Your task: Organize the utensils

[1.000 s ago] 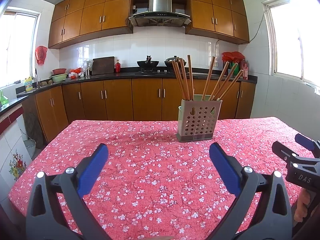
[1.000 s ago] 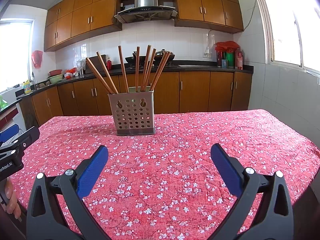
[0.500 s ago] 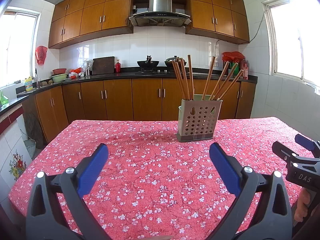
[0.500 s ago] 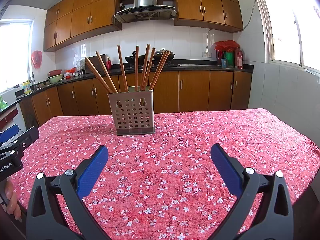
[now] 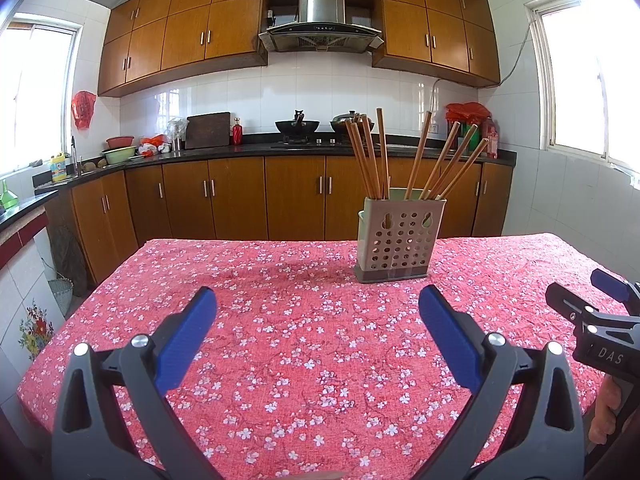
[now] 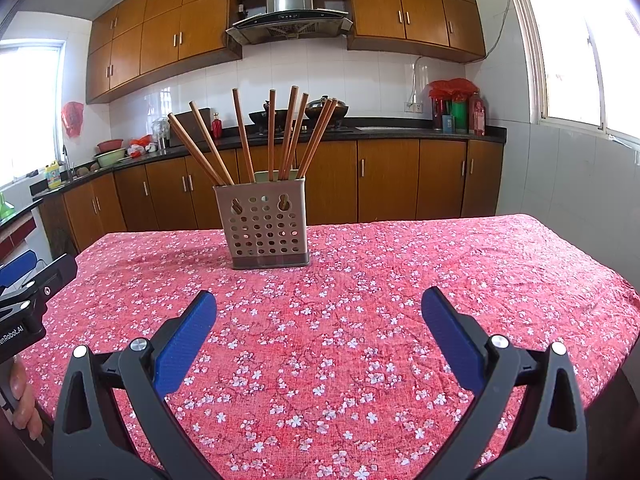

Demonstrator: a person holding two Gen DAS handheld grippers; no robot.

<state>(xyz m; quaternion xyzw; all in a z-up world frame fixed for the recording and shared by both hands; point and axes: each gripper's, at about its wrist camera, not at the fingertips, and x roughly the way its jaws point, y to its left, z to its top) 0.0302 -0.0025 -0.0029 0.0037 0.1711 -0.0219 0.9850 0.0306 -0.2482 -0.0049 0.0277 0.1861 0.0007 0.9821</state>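
Currently my left gripper (image 5: 318,306) and right gripper (image 6: 319,308) hover, jaws spread, empty. Chopsticks (image 6: 276,136) stand in the holder (image 6: 264,226) at 12 o'clock; cloth (image 6: 400,300) bare: finished or awaiting removal.

The room is a kitchen. Brown wooden wall cabinets (image 5: 192,40) hang above a white tiled wall (image 5: 248,100), and a steel hood (image 5: 322,28) sits between them. Lower cabinets (image 5: 240,196) carry a black counter (image 5: 224,152) with two woks on the stove (image 5: 298,125) and a cutting board (image 5: 207,130). Bright daylight comes from a window (image 5: 596,84) on the right and another window (image 5: 32,96) on the left. A table (image 5: 320,344) has a red flowered cloth.
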